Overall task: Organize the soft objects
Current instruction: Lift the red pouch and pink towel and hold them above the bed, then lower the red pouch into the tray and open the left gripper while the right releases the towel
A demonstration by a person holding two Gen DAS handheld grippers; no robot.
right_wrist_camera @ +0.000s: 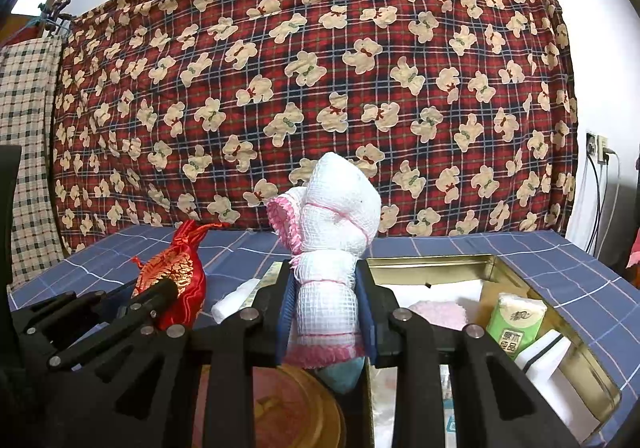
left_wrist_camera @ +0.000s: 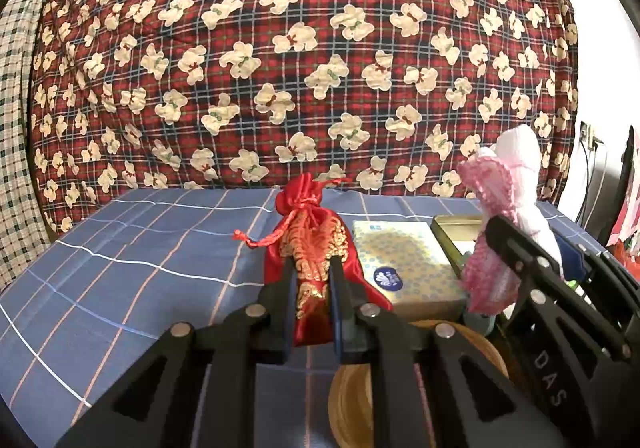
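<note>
At about nine o'clock from the right tool, the left tool (left_wrist_camera: pixel 313 288) points forward and slightly up, level over the blue checked desk (left_wrist_camera: pixel 120 260). Its two fingers are closed tight on the lower half of a red satin pouch (left_wrist_camera: pixel 310 244), which stands upright between them with its gathered neck and cord at twelve o'clock. Just beside the pouch, at three o'clock, a patterned tissue pack (left_wrist_camera: pixel 404 256) lies flat on the desk.

Further right, the right tool (right_wrist_camera: pixel 326 308) also reaches forward, its fingers pinched on the waist of a pink and white cloth bundle (right_wrist_camera: pixel 336 232) held upright, its rounded white top at twelve o'clock. At four o'clock from the bundle sits an open gold tin (right_wrist_camera: pixel 516 276) holding a green tissue packet (right_wrist_camera: pixel 516 322), a pink towel (right_wrist_camera: pixel 440 314) and a white block (right_wrist_camera: pixel 544 352). A round wooden lid (right_wrist_camera: pixel 304 408) lies under the tool at six o'clock.
</note>
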